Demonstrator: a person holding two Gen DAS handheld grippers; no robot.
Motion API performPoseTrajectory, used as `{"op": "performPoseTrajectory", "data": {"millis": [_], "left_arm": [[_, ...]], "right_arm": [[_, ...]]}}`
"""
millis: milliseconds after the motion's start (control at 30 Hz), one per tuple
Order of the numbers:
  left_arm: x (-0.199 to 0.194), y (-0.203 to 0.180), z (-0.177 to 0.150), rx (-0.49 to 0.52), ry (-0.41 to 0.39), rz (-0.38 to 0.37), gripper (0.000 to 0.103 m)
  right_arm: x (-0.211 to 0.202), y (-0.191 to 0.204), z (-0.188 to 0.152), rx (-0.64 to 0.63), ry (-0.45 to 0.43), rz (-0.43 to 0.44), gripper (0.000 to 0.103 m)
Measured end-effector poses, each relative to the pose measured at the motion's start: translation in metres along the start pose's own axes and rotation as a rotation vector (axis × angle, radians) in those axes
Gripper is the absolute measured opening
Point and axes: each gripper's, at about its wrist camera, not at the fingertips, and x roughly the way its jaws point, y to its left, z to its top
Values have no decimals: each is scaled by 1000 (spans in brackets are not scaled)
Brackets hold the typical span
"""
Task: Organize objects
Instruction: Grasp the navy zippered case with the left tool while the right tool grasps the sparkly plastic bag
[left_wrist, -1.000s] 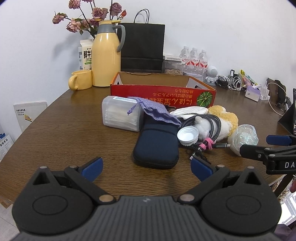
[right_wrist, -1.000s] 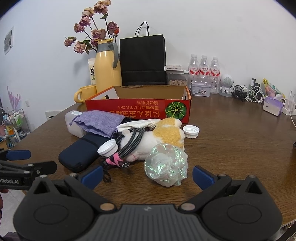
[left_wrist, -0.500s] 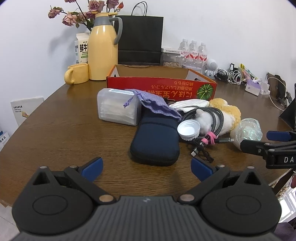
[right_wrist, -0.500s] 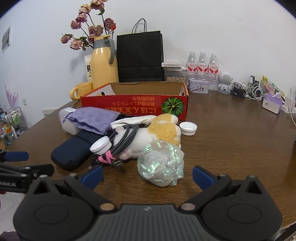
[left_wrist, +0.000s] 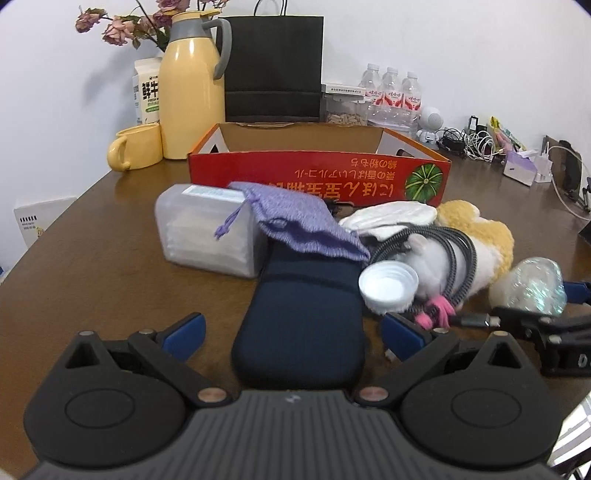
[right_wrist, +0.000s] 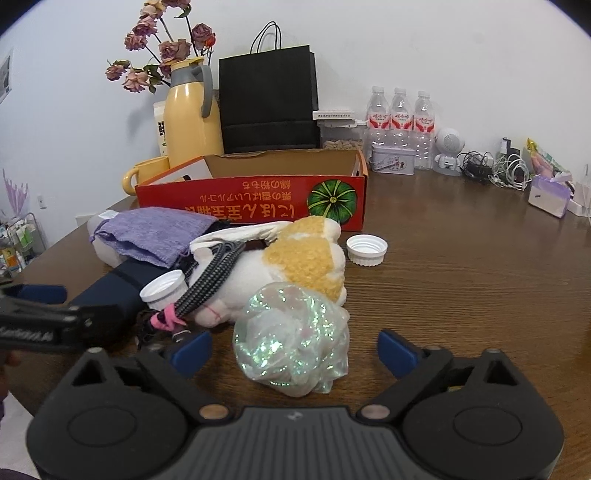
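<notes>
From the left wrist view, we have closed in on the pile: the navy pouch (left_wrist: 301, 314) that sat well ahead a second ago now reaches in between the blue pads of our left tongs (left_wrist: 291, 334). The jaws stand wide and the pads are not pressing on it. We judge this pouch to be the left hand's first pick. A purple drawstring bag (left_wrist: 299, 225) drapes over its far end and over the clear plastic case (left_wrist: 205, 232), and a white cap (left_wrist: 388, 286) leans at its right edge, so lifting it may drag those along. The red cardboard box (left_wrist: 317, 177), open and apparently empty, waits just behind the pile.

From the right wrist view, we have likewise come nearer and lower. The iridescent crinkly bundle (right_wrist: 291, 339) now lies between the pads of our right tongs (right_wrist: 293, 350), whose jaws are closing though not yet touching it. Behind it lie the plush toy (right_wrist: 295, 273), wrapped by a braided cable (right_wrist: 210, 284), and a second loose cap (right_wrist: 366, 250).

The bench (right_wrist: 480, 280) is dark brown wood grain. Along the white wall stand a yellow jug (right_wrist: 190, 114), a black paper bag (right_wrist: 269, 99), water bottles (right_wrist: 402, 125) and tangled chargers (right_wrist: 495, 168).
</notes>
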Motion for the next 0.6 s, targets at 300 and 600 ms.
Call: {"op": "performPoseTrajectory", "data": {"millis": [300, 600], "left_arm": [[27, -6, 6, 15, 25, -14, 79], [20, -7, 2, 40, -1, -40, 67]], "right_arm": [[6, -3, 1, 2, 8, 35, 70], [4, -5, -1, 12, -2, 50, 49]]}}
